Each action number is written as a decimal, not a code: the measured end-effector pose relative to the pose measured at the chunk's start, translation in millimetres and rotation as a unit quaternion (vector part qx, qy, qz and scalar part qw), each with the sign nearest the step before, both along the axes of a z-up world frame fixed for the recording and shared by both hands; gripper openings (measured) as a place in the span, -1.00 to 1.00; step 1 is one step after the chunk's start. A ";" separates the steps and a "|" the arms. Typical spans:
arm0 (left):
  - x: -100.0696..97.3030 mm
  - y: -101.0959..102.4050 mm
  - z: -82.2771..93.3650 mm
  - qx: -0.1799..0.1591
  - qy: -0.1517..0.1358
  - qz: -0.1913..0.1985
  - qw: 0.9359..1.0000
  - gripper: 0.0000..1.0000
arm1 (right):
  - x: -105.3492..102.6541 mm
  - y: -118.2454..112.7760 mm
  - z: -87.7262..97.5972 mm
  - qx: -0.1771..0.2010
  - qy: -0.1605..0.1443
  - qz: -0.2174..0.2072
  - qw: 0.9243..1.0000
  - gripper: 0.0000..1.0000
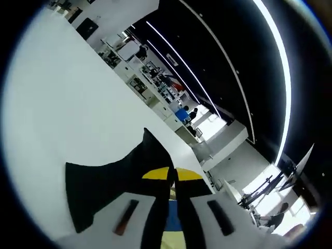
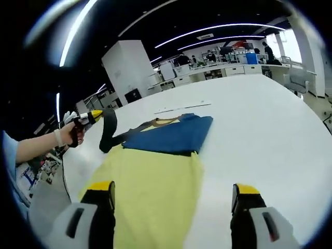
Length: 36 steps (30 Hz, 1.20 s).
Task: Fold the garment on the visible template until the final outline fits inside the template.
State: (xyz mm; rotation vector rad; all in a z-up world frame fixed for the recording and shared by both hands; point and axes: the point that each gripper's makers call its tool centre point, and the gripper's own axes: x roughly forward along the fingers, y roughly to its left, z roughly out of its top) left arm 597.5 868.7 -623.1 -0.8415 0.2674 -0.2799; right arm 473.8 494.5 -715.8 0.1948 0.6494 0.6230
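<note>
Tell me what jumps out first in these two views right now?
The yellow and blue garment lies flat on the white table, part folded. The left gripper lifts its dark sleeve off the table at the left of the right gripper view. The right gripper is open above the yellow part.

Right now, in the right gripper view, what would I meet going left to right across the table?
A person's hand → the left gripper lifting a black sleeve → the yellow and blue garment → bare white table.
</note>
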 end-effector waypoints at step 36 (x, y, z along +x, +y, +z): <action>41.3 -215.6 13.6 -0.053 -0.007 -0.166 0.985 -1.00 | -17.7 -20.2 -20.2 0.035 0.021 -0.038 0.998 0.84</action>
